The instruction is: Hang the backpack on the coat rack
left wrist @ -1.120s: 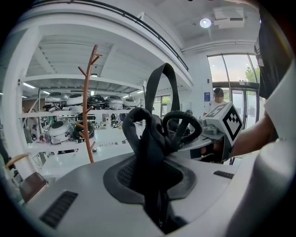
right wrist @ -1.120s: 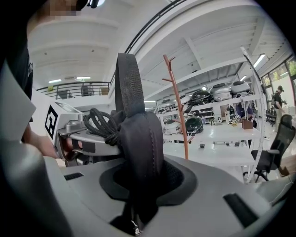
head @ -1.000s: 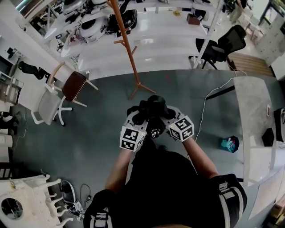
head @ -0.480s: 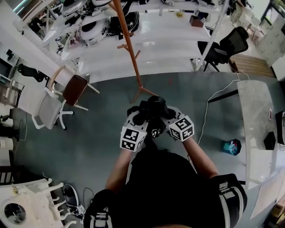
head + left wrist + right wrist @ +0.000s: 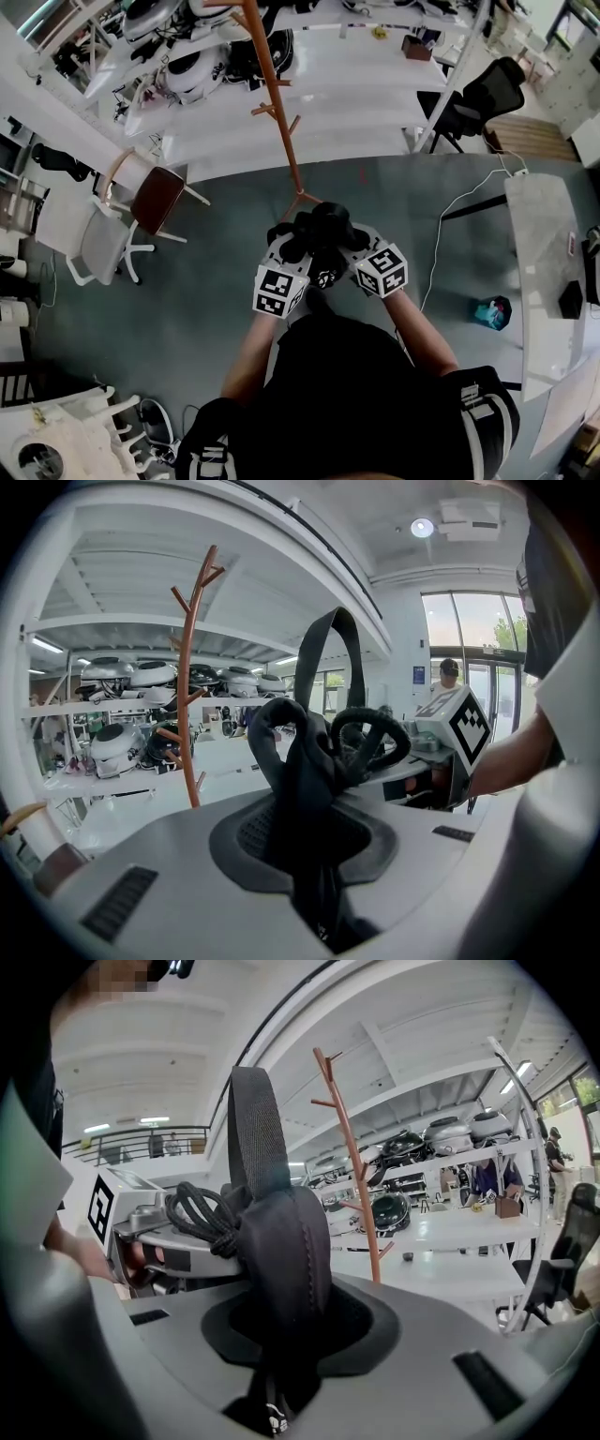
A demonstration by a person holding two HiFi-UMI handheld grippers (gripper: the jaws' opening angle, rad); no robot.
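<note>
The black backpack's straps (image 5: 317, 232) are bunched between my two grippers in the head view. My left gripper (image 5: 292, 251) is shut on a padded strap (image 5: 302, 789), with a loop standing above the jaws. My right gripper (image 5: 351, 247) is shut on another padded strap (image 5: 279, 1260), beside a coil of black cord (image 5: 199, 1215). The fingertips are hidden under the fabric. The orange-brown wooden coat rack (image 5: 277, 103) stands just ahead, its foot (image 5: 302, 197) right beyond the straps. The coat rack (image 5: 190, 686) is at the left in the left gripper view; the coat rack (image 5: 352, 1157) is right of centre in the right gripper view.
A brown-seated chair (image 5: 155, 199) and a white chair (image 5: 98, 246) stand at the left. White shelving (image 5: 328, 103) with helmets runs behind the rack. A black office chair (image 5: 483, 94) is at the back right, a white desk (image 5: 548, 272) at the right, a cable (image 5: 433, 246) and a teal object (image 5: 487, 309) on the floor.
The rack's foot has come closer to the grippers as both moved forward together. Both grips on the straps are unchanged.
</note>
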